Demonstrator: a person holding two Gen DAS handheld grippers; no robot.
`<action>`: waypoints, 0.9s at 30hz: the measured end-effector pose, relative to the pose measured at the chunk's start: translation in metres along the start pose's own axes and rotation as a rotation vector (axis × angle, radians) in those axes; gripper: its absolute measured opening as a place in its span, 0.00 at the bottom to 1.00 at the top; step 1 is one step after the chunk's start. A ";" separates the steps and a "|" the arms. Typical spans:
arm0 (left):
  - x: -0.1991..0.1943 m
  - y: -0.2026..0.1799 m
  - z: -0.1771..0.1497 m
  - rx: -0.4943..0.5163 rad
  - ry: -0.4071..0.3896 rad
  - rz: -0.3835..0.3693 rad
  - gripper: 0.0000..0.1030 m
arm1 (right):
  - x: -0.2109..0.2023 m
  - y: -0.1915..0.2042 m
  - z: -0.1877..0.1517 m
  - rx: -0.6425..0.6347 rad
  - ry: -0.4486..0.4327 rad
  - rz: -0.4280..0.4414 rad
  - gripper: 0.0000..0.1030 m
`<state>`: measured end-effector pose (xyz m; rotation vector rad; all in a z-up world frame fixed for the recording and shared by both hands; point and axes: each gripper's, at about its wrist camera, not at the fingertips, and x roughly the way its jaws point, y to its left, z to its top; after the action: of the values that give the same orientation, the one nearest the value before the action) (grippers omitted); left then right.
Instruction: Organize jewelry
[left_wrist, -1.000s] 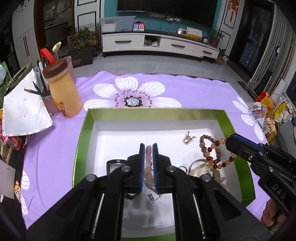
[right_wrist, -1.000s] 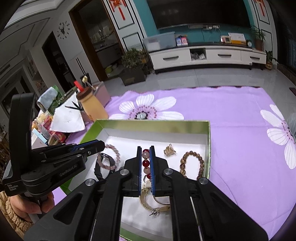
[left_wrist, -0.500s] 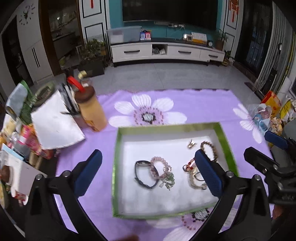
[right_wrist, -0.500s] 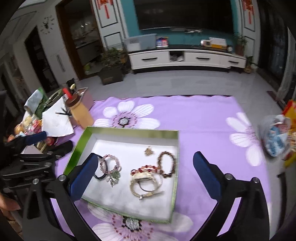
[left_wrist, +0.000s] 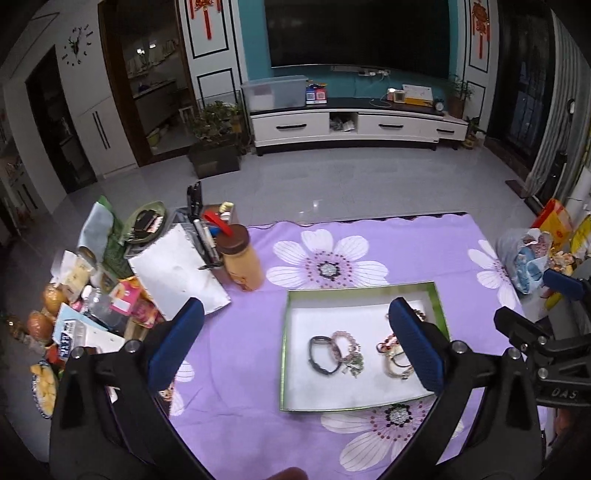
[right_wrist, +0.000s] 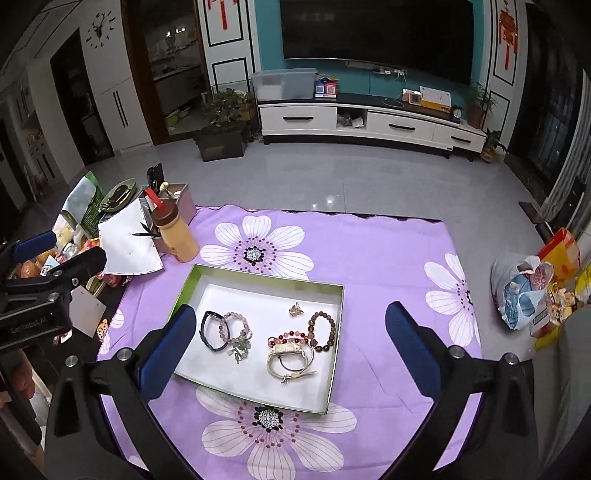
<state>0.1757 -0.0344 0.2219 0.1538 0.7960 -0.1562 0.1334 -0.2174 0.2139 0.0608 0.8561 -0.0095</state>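
A green-rimmed white tray (right_wrist: 334, 354) (left_wrist: 284, 347) lies on the purple flowered cloth. In it lie a black band (right_wrist: 207, 330) (left_wrist: 316, 354), a pink bead bracelet (right_wrist: 232, 326) (left_wrist: 343, 345), a red bead bracelet (right_wrist: 288, 338), a brown bead bracelet (right_wrist: 325, 332), a cream bangle (right_wrist: 286, 360) and a small gold charm (right_wrist: 295, 309). My left gripper (left_wrist: 295, 343) is wide open and empty, high above the tray. My right gripper (right_wrist: 290, 349) is wide open and empty, also high above it. Each gripper shows at the edge of the other's view.
A tan bottle with a brown lid (right_wrist: 175, 236) (left_wrist: 242, 258), a pen holder and white paper (left_wrist: 177, 273) stand left of the tray. Snacks and packets (left_wrist: 74, 295) crowd the table's left end. A plastic bag (right_wrist: 524, 291) sits at the right.
Both grippers opened, letting go of the pink and red bead bracelets into the tray, then rose and pulled back well above the table.
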 end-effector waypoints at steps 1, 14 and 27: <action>0.000 0.000 0.001 0.000 0.005 0.003 0.98 | 0.000 0.002 0.001 -0.005 -0.001 -0.002 0.99; 0.022 -0.007 -0.003 0.019 0.057 0.019 0.98 | 0.003 0.006 0.008 -0.007 -0.001 0.000 0.99; 0.031 -0.016 -0.005 0.029 0.079 0.007 0.98 | 0.005 0.006 0.008 -0.007 -0.002 0.001 0.99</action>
<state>0.1904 -0.0519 0.1953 0.1913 0.8725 -0.1563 0.1435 -0.2117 0.2156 0.0545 0.8538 -0.0060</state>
